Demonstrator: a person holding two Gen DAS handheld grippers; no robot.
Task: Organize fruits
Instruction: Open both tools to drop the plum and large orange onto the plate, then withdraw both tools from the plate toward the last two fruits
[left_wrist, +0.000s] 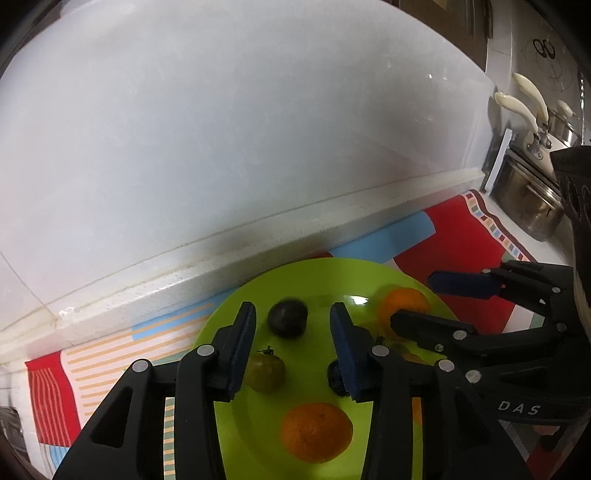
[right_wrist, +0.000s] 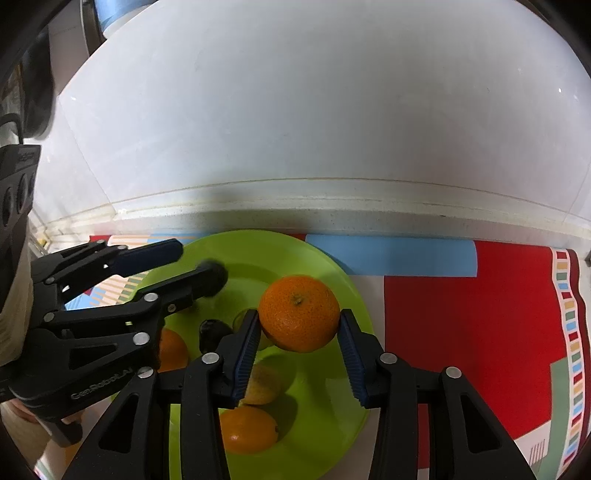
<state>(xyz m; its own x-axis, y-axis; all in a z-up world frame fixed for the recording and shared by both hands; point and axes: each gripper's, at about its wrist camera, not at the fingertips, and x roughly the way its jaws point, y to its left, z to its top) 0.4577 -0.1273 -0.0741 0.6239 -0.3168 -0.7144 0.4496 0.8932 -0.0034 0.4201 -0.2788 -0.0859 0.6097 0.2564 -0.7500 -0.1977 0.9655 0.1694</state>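
the right gripper (right_wrist: 300, 354) has its two blue-padded fingers closed against the sides of a mandarin (right_wrist: 299, 318), which sits between them above the green plate (right_wrist: 332, 410). from the right wrist view the fruit looks lifted a little clear of the plate, with its shadow falling below it, though i can't be sure it has left the surface.

the left gripper (left_wrist: 292, 332) hangs over the same plate with its fingers spread wide and nothing between them. just ahead of its gap lies a dark plum (left_wrist: 287, 318); nearer in are a greenish round fruit (left_wrist: 265, 373), a second dark fruit (left_wrist: 337, 376) half hidden by the right-hand finger, and another orange (left_wrist: 316, 432) close to the camera. the plate rests on a striped red, blue and white cloth (right_wrist: 472, 306) along the counter by the white wall. some pots (left_wrist: 532, 199) stand off to the side.

i judge the step in hand to be the pick or placing of the mandarin by the right hand; which of the two, the pictures don't say. if it is coming out, the next move calls for a straight lift so the fingers miss the small orange fruits (right_wrist: 248, 428) under them, with a steady squeeze since the round skin can slip. the left looks set for the plum, needing a short reach forward and down before closing.
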